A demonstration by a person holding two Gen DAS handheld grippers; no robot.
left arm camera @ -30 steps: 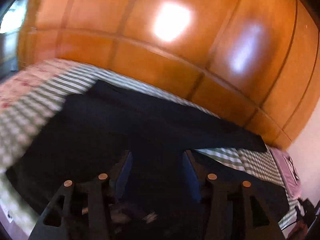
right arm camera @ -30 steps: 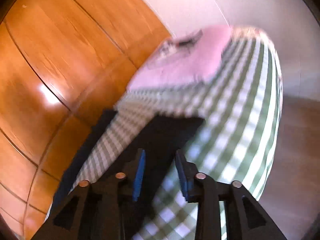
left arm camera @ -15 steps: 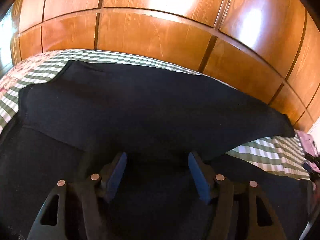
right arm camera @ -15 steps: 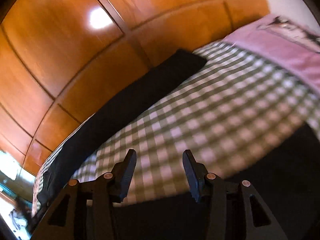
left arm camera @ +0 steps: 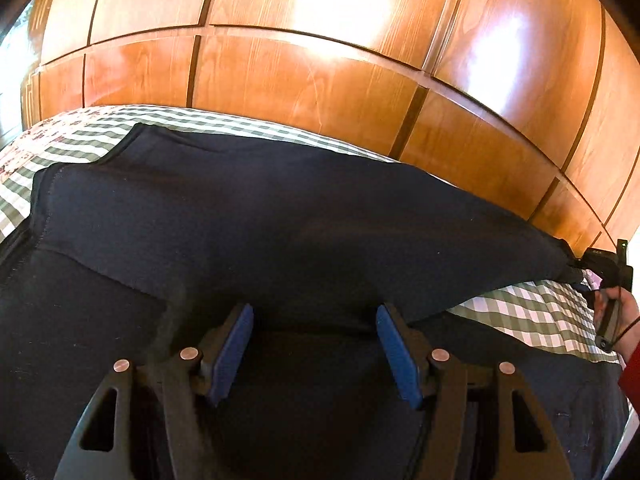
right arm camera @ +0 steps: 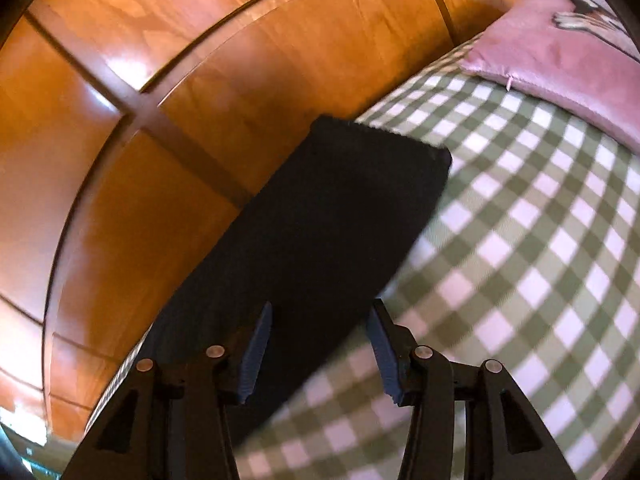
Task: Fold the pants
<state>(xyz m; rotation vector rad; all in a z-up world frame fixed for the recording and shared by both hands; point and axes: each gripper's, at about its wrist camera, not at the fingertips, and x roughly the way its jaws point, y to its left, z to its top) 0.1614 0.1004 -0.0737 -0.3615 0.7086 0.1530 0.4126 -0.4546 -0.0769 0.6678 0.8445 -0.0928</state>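
Black pants (left arm camera: pixel 280 220) lie spread on a green-and-white checked bed (left arm camera: pixel 532 316), waist at the left, one leg stretching right along the wooden wall. My left gripper (left arm camera: pixel 316 340) is open and empty, low over the crotch area of the pants. In the right wrist view the far leg's hem end (right arm camera: pixel 340 200) lies on the checked cover (right arm camera: pixel 540 260). My right gripper (right arm camera: pixel 320 344) is open and empty, just above that leg near its hem. It also shows at the right edge of the left wrist view (left arm camera: pixel 608 280), held by a hand.
Glossy wooden panels (left arm camera: pixel 320 80) run close behind the bed. A pink pillow (right arm camera: pixel 560 40) lies at the bed's head beyond the hem. A floral cover (left arm camera: pixel 24 148) lies at the far left of the bed.
My right gripper has swung from the near leg and bed edge over to the far leg's hem. My left gripper has moved closer over the pants. Both stay open.
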